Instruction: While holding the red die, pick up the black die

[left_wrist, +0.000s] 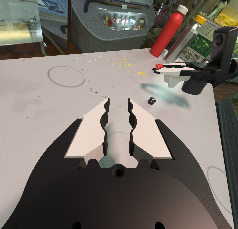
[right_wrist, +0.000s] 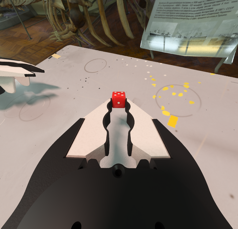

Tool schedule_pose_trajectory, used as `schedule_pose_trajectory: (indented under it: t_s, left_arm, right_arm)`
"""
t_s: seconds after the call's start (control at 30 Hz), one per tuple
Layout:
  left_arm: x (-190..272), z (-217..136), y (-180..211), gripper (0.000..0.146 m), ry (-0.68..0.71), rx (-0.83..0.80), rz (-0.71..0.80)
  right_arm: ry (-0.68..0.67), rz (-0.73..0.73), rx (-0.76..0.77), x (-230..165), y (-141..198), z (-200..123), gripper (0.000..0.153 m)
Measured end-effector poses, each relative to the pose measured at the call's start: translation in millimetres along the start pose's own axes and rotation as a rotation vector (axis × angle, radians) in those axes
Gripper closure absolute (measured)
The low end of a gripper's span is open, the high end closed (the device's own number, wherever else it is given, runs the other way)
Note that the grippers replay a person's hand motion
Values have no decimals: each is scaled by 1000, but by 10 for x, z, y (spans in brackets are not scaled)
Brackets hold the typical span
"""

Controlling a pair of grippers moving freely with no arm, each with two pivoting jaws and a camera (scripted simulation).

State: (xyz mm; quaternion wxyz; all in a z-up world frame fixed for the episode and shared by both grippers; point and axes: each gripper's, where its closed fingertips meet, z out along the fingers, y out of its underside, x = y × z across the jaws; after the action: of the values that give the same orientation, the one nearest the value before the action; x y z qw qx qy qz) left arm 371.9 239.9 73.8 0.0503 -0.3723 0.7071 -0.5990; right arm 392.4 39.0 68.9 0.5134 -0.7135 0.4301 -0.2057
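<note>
Hovering over the white table (left_wrist: pixel 51 119), my left tool (left_wrist: pixel 118 100) gapes with nothing between its fingers. The black die (left_wrist: pixel 151 100) sits on the table just right of its tips. Farther off, my right tool (right_wrist: pixel 118 100) pinches the red die (right_wrist: pixel 118 99) at its fingertips, raised above the table, before a red bottle (left_wrist: pixel 167 32) and a silver bottle (left_wrist: pixel 184 39).

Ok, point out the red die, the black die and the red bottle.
red die (right_wrist: pixel 118 99), right wrist view: on its front face, clamped between the fingertips.
black die (left_wrist: pixel 151 101), left wrist view: on its pip-marked face, lying on the table.
red bottle (left_wrist: pixel 166 33), left wrist view: on the middle of its body.
</note>
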Motion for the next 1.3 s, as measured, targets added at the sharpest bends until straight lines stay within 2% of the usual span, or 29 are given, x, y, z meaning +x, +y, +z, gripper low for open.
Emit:
schedule_pose_trajectory:
  t_s: [0.43,0.7,0.8,0.9,1.03,1.13,1.3]
  left_arm:
    - [14,3,13,118,7,-6,5]
    - [166,49,90,118,17,-52,130]
    - [321,101,184,120,75,-107,152]
    - [588,211,327,122,166,-229,116]
    - [840,316,416,121,134,-384,223]
    - [1038,311,276,121,123,-374,270]
    - [1369,189,123,121,189,-357,232]
  right_arm:
    - [20,-14,-3,29,17,-15,134]
    - [38,-68,38,-19,-80,-79,134]
    - [51,-123,72,-78,-165,-131,134]
    - [83,-199,111,-139,-257,-201,134]
    - [136,-275,175,-199,-364,-326,134]
    - [152,-297,239,-240,-461,-418,134]
    - [156,-307,322,-295,-565,-537,134]
